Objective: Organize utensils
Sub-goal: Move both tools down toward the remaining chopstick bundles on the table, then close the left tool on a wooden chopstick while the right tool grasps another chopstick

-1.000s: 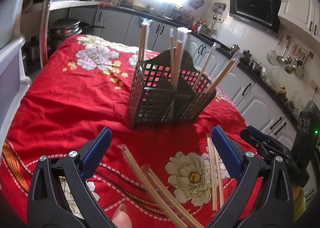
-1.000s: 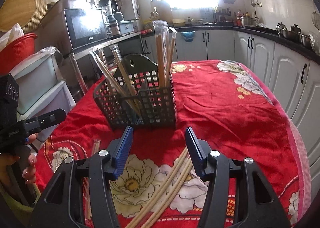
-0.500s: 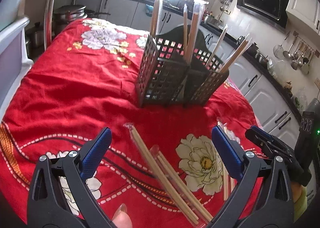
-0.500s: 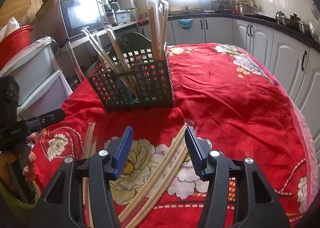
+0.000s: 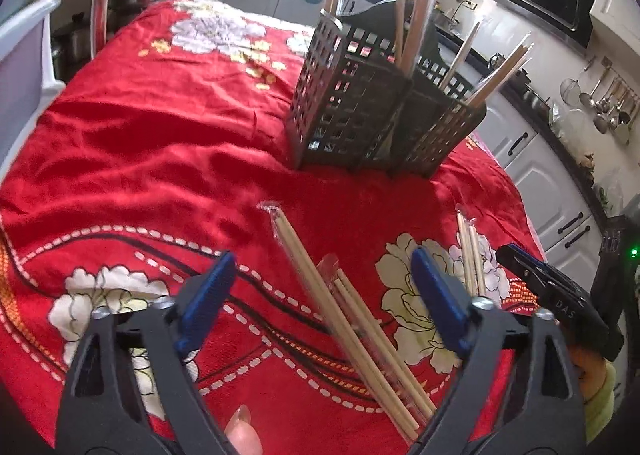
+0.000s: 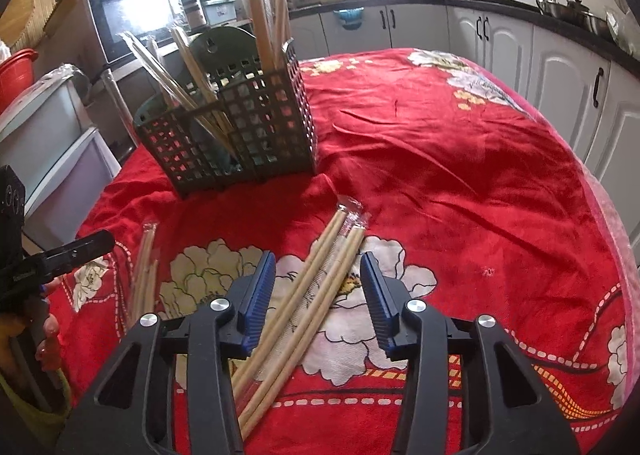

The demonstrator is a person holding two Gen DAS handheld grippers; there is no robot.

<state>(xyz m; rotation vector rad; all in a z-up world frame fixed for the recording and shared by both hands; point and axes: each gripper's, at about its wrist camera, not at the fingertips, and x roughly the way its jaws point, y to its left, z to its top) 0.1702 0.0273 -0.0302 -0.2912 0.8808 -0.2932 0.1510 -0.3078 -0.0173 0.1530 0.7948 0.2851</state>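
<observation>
The pick-up step is under way: both grippers are coming down over wrapped chopsticks lying on the red cloth of the worktop (image 6: 460, 159), in front of the caddy (image 6: 240, 135), which is already holding several pairs upright or leaning.

The right gripper (image 6: 318, 291) is straddling two pairs (image 6: 320, 283); its jaws have just been closing, but they are standing clear on either side, the pads not yet touching, so nothing is held. The left gripper (image 5: 320, 299) is hanging over its own pairs (image 5: 352, 315), which are running diagonally between the fingers; its jaws have also just been closing, yet they are gaping wide and are gripping nothing. A third bundle (image 5: 472, 255) is lying just beside the left gripper's right finger, near the other gripper.

Next, I judge, each gripper needs to sink to the cloth and pinch one pair only, since the sticks are lying touching side by side and the slick sleeves may be slipping; then lift and drop it into a caddy compartment.

No legible brand: letters on the far gripper's body and the microwave (image 6: 132, 19) are too blurred to read
</observation>
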